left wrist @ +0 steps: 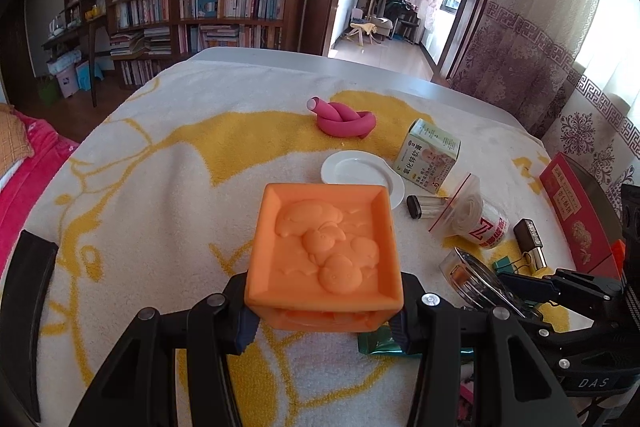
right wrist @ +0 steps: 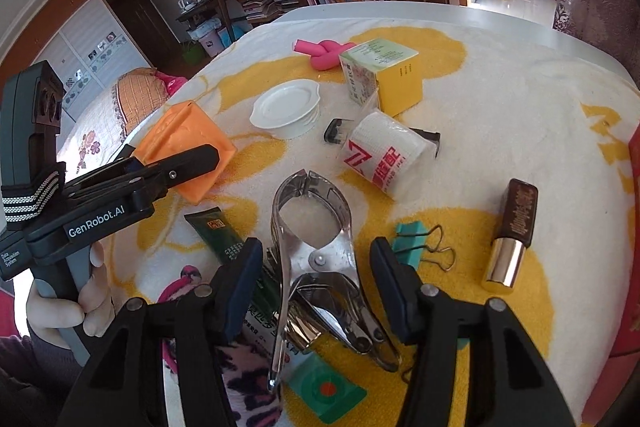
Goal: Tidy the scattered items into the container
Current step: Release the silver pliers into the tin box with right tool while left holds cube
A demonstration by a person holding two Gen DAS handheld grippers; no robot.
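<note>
My left gripper (left wrist: 324,323) is shut on an orange soft cube (left wrist: 326,251) with an embossed animal face and holds it above the towel; the cube also shows in the right wrist view (right wrist: 188,151). My right gripper (right wrist: 316,291) is open, its fingers on either side of a metal plier-like tool (right wrist: 316,247) lying on the towel. Scattered around are a pink twisted foam curler (left wrist: 344,121), a white dish (left wrist: 360,175), a small medicine box (left wrist: 430,155), a bagged white roll (right wrist: 384,159), a brown lipstick (right wrist: 512,231), a teal binder clip (right wrist: 416,243) and a green tube (right wrist: 224,235).
A red box (left wrist: 576,211) stands at the table's right edge. The yellow-and-white towel (left wrist: 160,155) covers the table. A bed with pink bedding (left wrist: 24,163) is at the left, bookshelves behind. A teal tag (right wrist: 324,387) and a patterned pouch (right wrist: 248,379) lie under my right gripper.
</note>
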